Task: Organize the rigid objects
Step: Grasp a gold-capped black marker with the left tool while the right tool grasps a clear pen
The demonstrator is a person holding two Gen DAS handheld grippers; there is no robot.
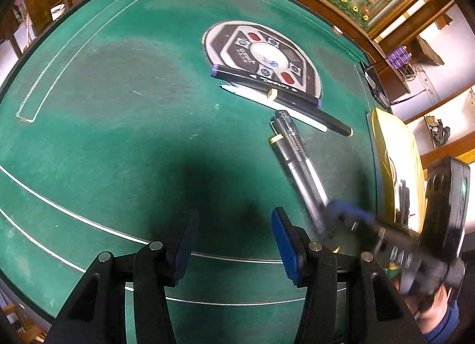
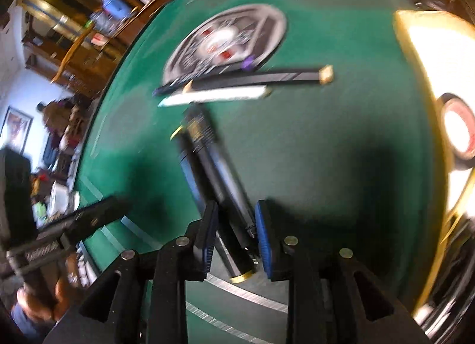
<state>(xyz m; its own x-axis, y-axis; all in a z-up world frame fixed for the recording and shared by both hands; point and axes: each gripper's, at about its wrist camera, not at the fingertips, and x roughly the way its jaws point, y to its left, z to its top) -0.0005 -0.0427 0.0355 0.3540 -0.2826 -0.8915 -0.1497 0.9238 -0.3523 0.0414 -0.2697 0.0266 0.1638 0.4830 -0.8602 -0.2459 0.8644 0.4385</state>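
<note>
Two dark pens (image 1: 294, 151) lie side by side, one clear-bodied and one with a yellow cap end. In the right wrist view the same pens (image 2: 213, 171) run between the blue pads of my right gripper (image 2: 234, 225), blurred, with a thin gap on each side. From the left wrist view my right gripper (image 1: 335, 213) reaches in from the right at the pens' near end. My left gripper (image 1: 234, 225) hovers open over the green felt, nothing between its fingers. Farther back, a white pen (image 1: 267, 103), a black pen with purple ends (image 1: 267, 82) and a black gold-tipped pen (image 1: 326, 121) lie together.
A round grey and black control panel (image 1: 261, 55) is set into the green table (image 1: 118, 106) behind the pens. A yellow tray (image 1: 397, 159) stands at the right edge; in the right wrist view the tray (image 2: 421, 76) holds a tape roll (image 2: 457, 130). A hand (image 2: 38, 299) grips the left tool.
</note>
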